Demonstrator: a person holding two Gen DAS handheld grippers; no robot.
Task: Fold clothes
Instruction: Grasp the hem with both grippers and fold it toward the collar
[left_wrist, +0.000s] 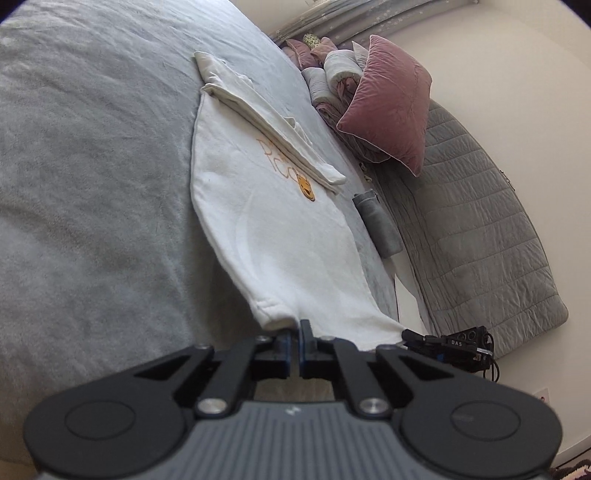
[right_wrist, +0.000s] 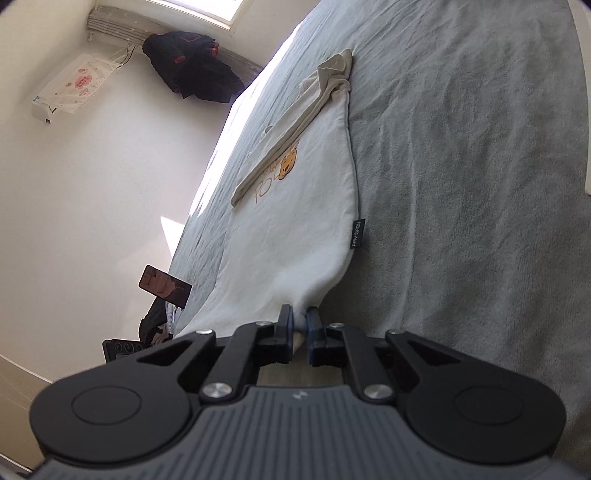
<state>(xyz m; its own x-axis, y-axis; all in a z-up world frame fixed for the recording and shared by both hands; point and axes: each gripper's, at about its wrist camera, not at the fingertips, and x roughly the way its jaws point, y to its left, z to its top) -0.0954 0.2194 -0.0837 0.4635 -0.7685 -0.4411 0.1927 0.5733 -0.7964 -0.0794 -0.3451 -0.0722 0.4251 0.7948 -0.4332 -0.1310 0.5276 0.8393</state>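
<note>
A: Where's the garment?

B: White sweatshirt (left_wrist: 258, 221) flat on the grey bed cover (left_wrist: 92, 184), stretching straight ahead of both tools, its sleeve (left_wrist: 273, 129) already folded across the chest print.

A: Grips?

B: Left gripper (left_wrist: 295, 334) pinched tight on one hem corner; jaws nearly meet, cloth between them. Right gripper (right_wrist: 300, 323) likewise clamped on the other hem corner, bunched fabric between the pads.

A: Why both corners?

B: Likely so the hem lifts evenly and carries forward toward the collar. Pink cushion (left_wrist: 388, 107) sits far right, clear of that path.
</note>
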